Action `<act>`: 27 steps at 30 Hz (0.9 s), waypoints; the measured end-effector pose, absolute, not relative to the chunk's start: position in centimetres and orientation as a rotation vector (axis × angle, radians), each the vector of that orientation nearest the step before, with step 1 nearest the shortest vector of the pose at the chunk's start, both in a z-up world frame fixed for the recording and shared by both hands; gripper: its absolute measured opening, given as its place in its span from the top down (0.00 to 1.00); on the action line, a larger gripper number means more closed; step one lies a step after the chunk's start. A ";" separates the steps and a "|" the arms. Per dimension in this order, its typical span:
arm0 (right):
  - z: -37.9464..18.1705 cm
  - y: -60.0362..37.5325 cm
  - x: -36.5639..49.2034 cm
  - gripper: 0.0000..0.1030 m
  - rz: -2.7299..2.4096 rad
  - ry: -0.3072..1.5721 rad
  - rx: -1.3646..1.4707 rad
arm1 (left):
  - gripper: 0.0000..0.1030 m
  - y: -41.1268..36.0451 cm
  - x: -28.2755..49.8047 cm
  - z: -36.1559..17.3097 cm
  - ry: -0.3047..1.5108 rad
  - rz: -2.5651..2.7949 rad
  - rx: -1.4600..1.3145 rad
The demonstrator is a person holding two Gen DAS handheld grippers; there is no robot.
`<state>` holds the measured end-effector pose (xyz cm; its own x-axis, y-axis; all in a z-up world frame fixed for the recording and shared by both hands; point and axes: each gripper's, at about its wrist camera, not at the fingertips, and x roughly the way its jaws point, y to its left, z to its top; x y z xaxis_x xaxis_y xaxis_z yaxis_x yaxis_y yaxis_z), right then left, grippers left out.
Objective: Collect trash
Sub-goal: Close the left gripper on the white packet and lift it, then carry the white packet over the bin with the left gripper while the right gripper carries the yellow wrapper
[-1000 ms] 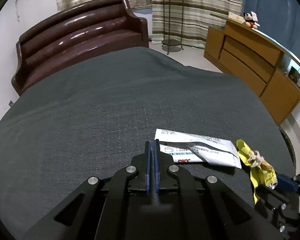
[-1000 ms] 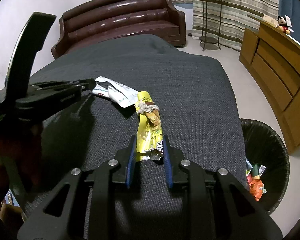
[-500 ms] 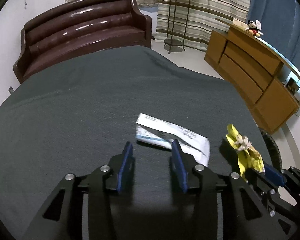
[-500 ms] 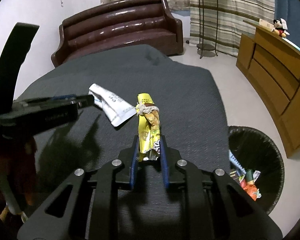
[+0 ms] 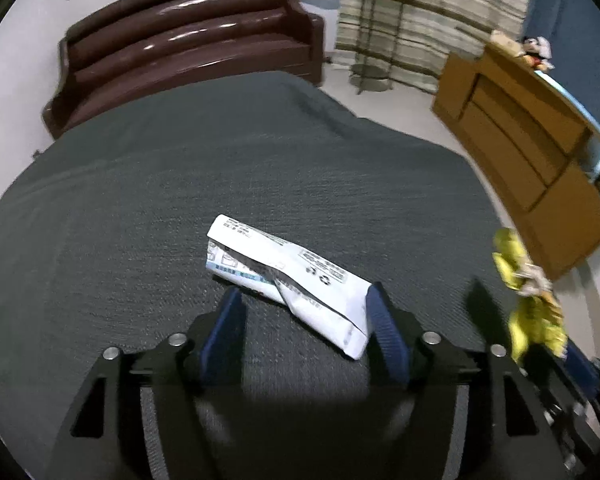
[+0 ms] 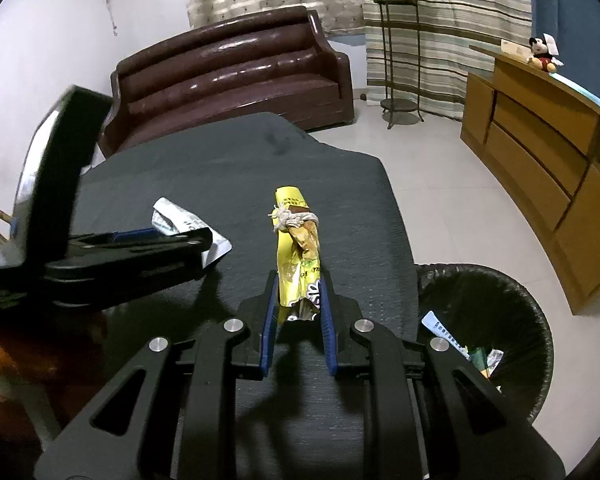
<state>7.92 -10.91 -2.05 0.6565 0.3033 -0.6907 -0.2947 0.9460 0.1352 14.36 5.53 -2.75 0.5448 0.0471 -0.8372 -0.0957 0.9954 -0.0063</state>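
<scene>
A crumpled white printed paper packet (image 5: 288, 280) lies on the dark grey cloth-covered table (image 5: 148, 208). My left gripper (image 5: 304, 308) is open, its blue fingers either side of the packet's near end. My right gripper (image 6: 298, 292) is shut on a yellow snack wrapper (image 6: 298, 248) tied with white string, held up above the table's right part. The wrapper also shows at the right of the left wrist view (image 5: 528, 296). The packet (image 6: 188, 224) and the left gripper (image 6: 140, 248) show at the left of the right wrist view.
A black-lined bin (image 6: 488, 328) holding several pieces of trash stands on the floor off the table's right edge. A brown leather sofa (image 6: 228, 76) is beyond the table. A wooden cabinet (image 6: 540, 152) lines the right wall. A plant stand (image 6: 396, 60) is at the back.
My left gripper has gone from shut to wide open and moved over the white packet. My right gripper has lifted the yellow wrapper up off the table.
</scene>
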 end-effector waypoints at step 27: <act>-2.7 -11.3 7.9 0.81 0.336 0.804 0.014 | 0.74 6.9 11.1 -2.3 0.913 -0.048 -0.088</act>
<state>7.93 -11.31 -2.71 0.6439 0.3005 -0.7036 -0.2899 0.9469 0.1391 11.10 6.92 -2.27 0.6103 -0.0787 -0.7883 0.0042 0.9954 -0.0961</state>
